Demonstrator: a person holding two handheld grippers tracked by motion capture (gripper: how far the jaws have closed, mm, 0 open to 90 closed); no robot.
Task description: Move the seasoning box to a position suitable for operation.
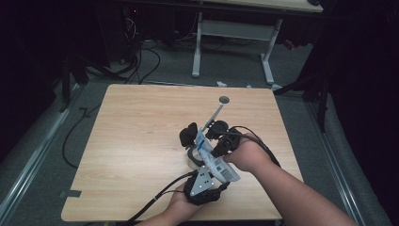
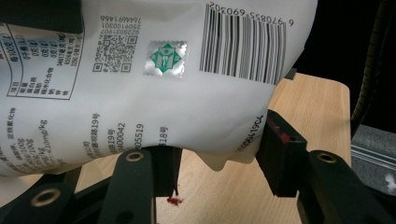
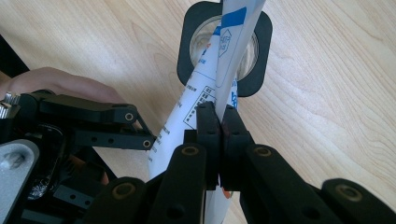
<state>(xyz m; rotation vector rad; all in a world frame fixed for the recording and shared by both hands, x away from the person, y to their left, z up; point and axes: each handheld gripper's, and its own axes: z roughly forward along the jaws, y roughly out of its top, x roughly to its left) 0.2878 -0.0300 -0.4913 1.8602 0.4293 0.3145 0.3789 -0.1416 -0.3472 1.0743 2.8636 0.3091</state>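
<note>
I see a white printed pouch (image 1: 212, 159) held above the near middle of the wooden counter (image 1: 141, 132), between my two tools. In the left gripper view its back faces the camera, with a barcode (image 2: 243, 42), a small green seal (image 2: 164, 58) and lines of small print. The left tool (image 2: 219, 154) stands open, its two black jaws spread either side of the pouch's lower edge, and I cannot tell whether either pad touches the film. The right tool (image 3: 218, 126) is closed tight on the pouch, its jaws pressed together with the thin film pinched between them, and blue and white print runs up past the fingertips. Beyond that pinch, a round opening in a black square frame (image 3: 224, 46) sits behind the pouch's top. In the high view, both hands meet close together, my left hand (image 1: 181, 200) near the counter's front edge and my right hand (image 1: 247, 153) just beyond it. A thin rod with a small round disc (image 1: 224, 100) points away toward the far side.
</note>
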